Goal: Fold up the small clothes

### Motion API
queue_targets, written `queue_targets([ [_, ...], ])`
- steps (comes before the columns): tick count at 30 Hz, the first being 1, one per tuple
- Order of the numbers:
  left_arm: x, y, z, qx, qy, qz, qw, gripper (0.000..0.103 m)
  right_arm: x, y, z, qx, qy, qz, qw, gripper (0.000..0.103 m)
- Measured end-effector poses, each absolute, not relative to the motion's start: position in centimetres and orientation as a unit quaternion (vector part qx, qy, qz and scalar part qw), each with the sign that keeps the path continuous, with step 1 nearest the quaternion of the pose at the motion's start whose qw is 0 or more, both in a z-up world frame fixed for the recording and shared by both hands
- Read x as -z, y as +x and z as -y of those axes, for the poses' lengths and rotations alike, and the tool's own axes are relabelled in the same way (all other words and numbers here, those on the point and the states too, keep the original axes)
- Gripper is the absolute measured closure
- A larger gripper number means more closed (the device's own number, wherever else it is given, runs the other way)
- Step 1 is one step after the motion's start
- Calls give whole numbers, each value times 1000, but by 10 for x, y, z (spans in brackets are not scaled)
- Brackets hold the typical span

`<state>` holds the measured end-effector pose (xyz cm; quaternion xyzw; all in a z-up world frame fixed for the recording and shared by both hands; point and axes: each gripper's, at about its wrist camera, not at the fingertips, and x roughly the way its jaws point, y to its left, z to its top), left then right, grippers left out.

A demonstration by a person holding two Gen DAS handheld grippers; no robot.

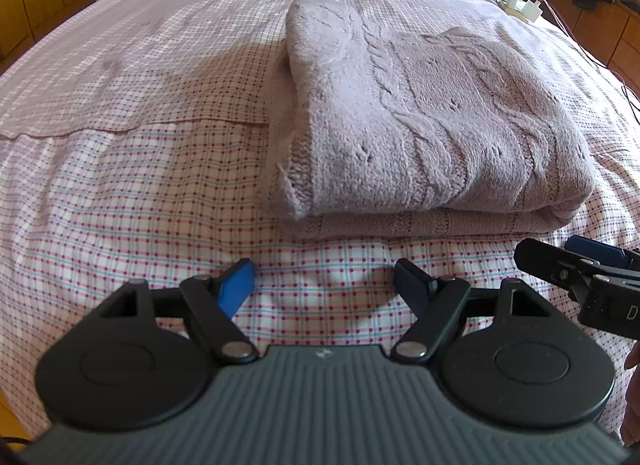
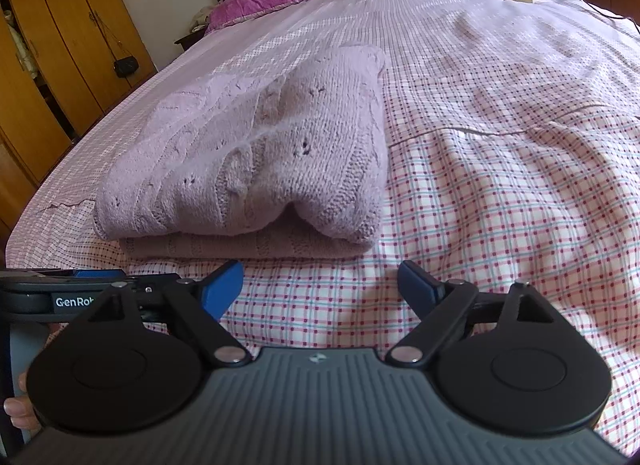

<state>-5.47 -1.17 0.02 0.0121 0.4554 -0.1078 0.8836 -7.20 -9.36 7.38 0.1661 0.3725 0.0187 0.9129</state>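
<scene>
The right tool [image 1: 576,261] is cut off at the left view's edge. A soft, fuzzy knit sweater [image 1: 420,137] lies folded on the checked bed [image 1: 140,185]. Both tools, the left tool [image 1: 324,285] too, gape wide, empty, near it.

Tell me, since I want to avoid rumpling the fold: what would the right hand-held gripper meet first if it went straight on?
Probably the checked bedsheet just short of the folded sweater: the open right hand-held gripper points downward, with nothing between its fingers. Depth is unclear, so it might reach the sweater's near edge.
</scene>
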Motion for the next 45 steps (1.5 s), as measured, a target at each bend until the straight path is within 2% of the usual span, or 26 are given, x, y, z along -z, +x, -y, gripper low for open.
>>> queue_targets([
  [45, 1, -54, 12, 109, 14, -456, 883, 24, -73, -70, 95, -19, 170, -374, 912, 12],
])
